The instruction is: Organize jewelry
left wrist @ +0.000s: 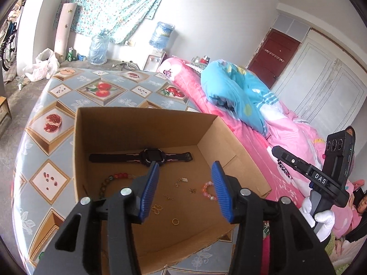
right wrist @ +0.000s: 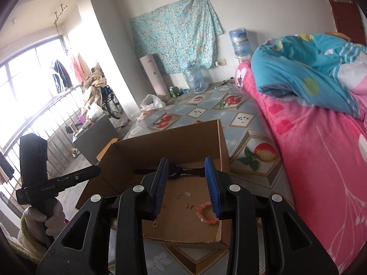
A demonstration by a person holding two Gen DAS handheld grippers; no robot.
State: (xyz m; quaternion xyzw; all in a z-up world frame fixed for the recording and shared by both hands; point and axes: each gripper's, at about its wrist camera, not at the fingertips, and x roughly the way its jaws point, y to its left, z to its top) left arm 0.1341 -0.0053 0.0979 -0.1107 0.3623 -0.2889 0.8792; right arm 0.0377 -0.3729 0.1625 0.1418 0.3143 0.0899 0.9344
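Both jaws stand wide apart and hold nothing. Inside the cardboard box (left wrist: 146, 126), the pink bead bracelet (right wrist: 207, 213) lies flat just beside the right gripper (right wrist: 188, 189), below its right-hand pad, with small gold charms (left wrist: 181, 181) scattered left of it and the watch (left wrist: 146, 157) lying crosswise at the far wall; the left gripper (left wrist: 184, 191) hovers mid-box, so the right looks nearer

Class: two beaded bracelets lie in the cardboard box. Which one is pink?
The pink bracelet, on the box's bed side; the other bracelet mixes red, yellow and green beads.
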